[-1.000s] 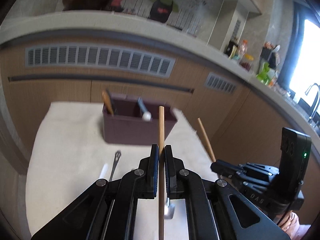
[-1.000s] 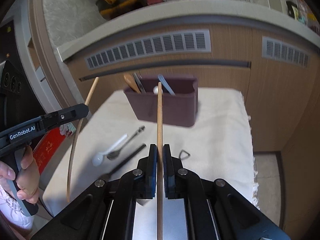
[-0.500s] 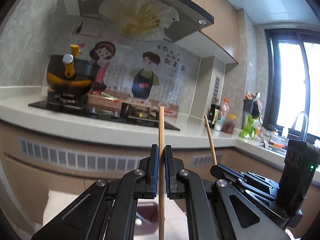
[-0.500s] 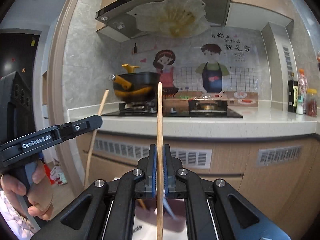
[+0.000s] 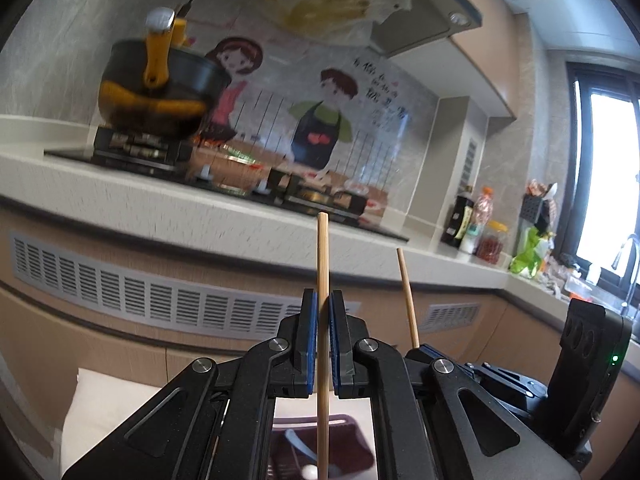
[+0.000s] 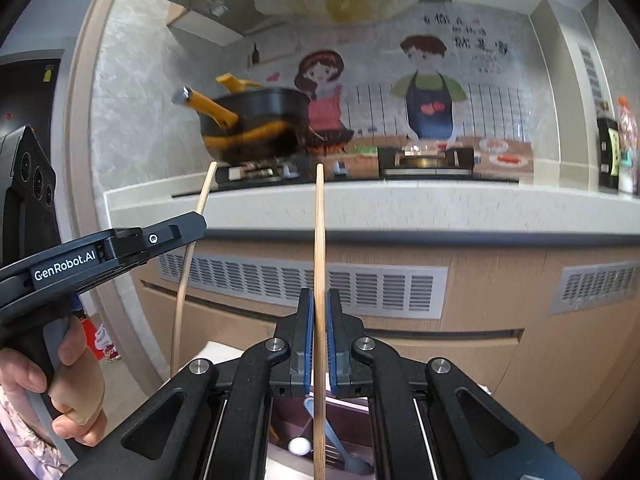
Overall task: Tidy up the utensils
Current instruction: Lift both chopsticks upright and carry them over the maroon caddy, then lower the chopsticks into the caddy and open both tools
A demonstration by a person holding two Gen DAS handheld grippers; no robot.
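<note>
My left gripper [image 5: 323, 300] is shut on an upright wooden chopstick [image 5: 322, 256], held above the dark red utensil holder [image 5: 352, 440]. My right gripper [image 6: 318, 300] is shut on a second wooden chopstick [image 6: 319, 232], whose lower end hangs over the utensil holder [image 6: 348, 420]. That box holds a white-tipped spoon [image 6: 300, 446] and a blue-grey utensil [image 6: 332, 436]. In the right wrist view the left gripper [image 6: 202, 222] shows at the left with its chopstick [image 6: 188, 264] and a hand [image 6: 68, 380] on its grip. In the left wrist view the right gripper's chopstick [image 5: 408, 300] rises at the right.
A white cloth [image 5: 104, 412] covers the table under the holder. Behind runs a kitchen counter [image 5: 168, 208] with a hob, a black and yellow pot [image 6: 256, 124], bottles [image 5: 476, 224] and a sink tap [image 5: 632, 264] by the window. Cabinet fronts with vents [image 6: 304, 284] face me.
Both grippers rose and tilted up while carrying their chopsticks toward the holder. The table and loose utensils dropped out of view; the holder now sits low, directly beneath the fingers.
</note>
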